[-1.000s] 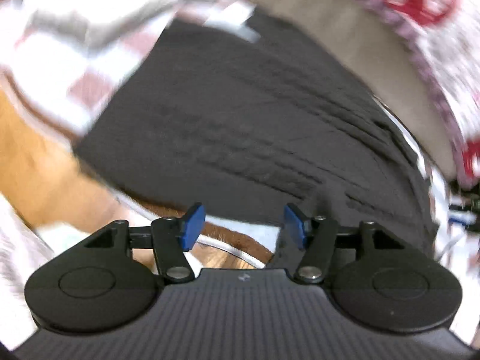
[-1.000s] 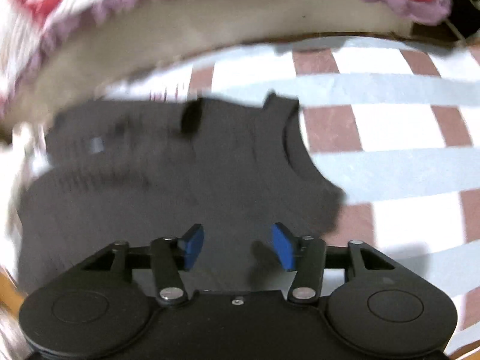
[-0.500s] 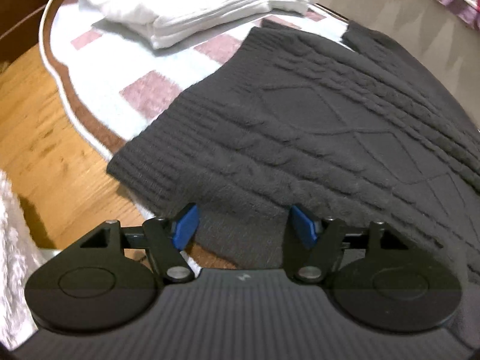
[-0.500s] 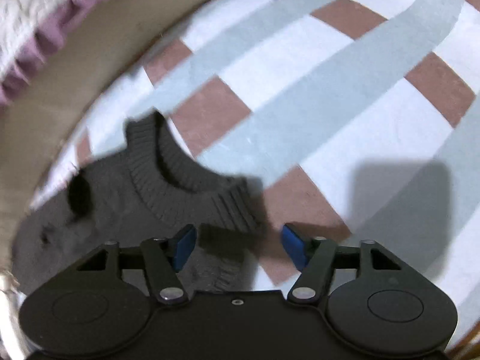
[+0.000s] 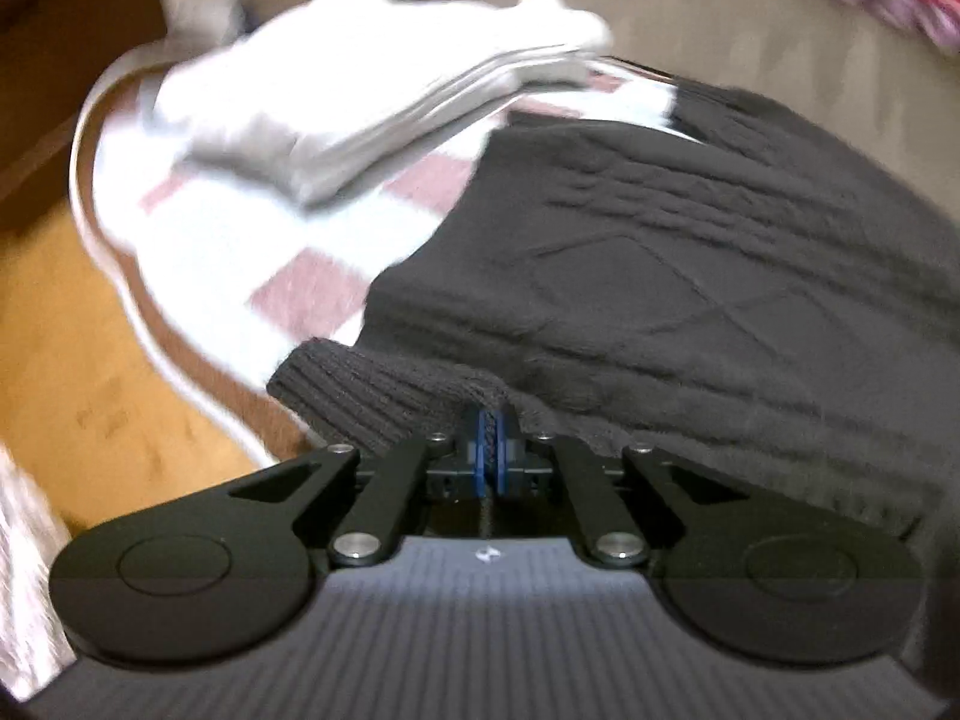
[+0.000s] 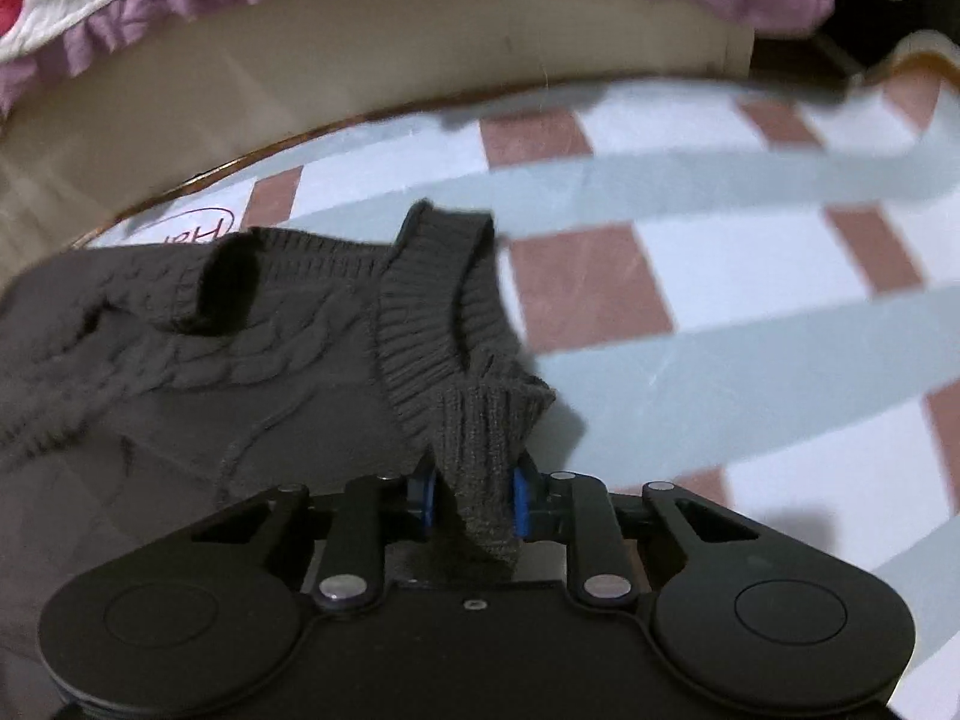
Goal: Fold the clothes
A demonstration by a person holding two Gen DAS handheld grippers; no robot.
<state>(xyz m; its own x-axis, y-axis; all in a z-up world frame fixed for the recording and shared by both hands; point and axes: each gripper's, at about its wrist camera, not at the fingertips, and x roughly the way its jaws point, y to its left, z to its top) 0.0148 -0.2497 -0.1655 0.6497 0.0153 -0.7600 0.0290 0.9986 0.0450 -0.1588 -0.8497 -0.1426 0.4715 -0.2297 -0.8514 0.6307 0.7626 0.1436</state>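
Note:
A dark grey cable-knit sweater [image 5: 660, 276] lies flat on a checked mat [image 5: 198, 228]. My left gripper [image 5: 489, 426] is shut on the ribbed hem at the sweater's near corner, and a thin fold of knit shows between the blue pads. In the right wrist view the sweater [image 6: 270, 348] lies to the left, with its ribbed collar [image 6: 420, 300] just ahead of the fingers. My right gripper [image 6: 474, 480] has its jaws closing on a bunched fold of knit beside the collar, and the cloth fills the gap between the pads.
A stack of folded white clothes [image 5: 360, 102] rests on the mat beyond the sweater. Wooden floor [image 5: 60, 360] lies left of the mat's edge. A beige bed base [image 6: 360, 78] with a purple-frilled quilt [image 6: 180, 0] borders the far side.
Both grippers have come down onto the sweater and closed, the left on the hem corner and the right on the knit by the collar. Both stood open just before.

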